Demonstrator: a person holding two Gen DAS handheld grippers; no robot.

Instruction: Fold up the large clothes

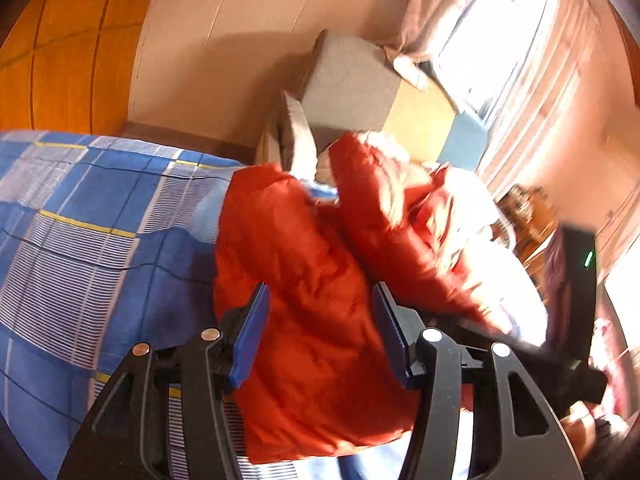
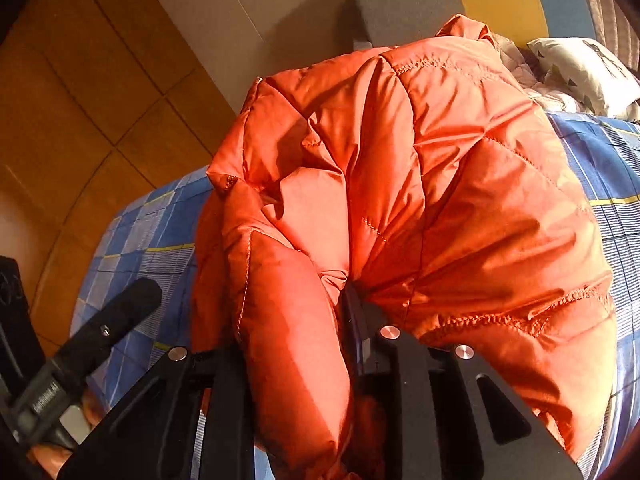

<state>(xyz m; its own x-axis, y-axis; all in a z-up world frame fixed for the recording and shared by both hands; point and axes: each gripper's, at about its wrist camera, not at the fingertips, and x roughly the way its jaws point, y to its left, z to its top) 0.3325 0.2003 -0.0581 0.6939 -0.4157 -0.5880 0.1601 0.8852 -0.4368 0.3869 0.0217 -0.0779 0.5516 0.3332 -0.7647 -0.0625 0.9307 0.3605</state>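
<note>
1. Left wrist view: left gripper (image 1: 320, 336) jaws spread, straddling the orange puffer jacket (image 1: 312, 280) on the bed (image 1: 80, 208) without gripping it; slick shell could slide off the bed's edge.
2. Right gripper (image 2: 308, 312) pinches a thick jacket fold; padding may squeeze out.

Home bedroom, bed with blue plaid sheet (image 1: 100, 208), pillow (image 2: 580, 68), curtained window (image 1: 492, 36), wooden wardrobe (image 1: 68, 40)

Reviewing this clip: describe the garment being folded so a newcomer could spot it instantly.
Find the bed with the blue plaid sheet. On it lies a puffy orange quilted jacket, bunched up, with the right gripper pinching a fold. It is the only glossy, stitched orange item; the patterned pillow behind is white.
</note>
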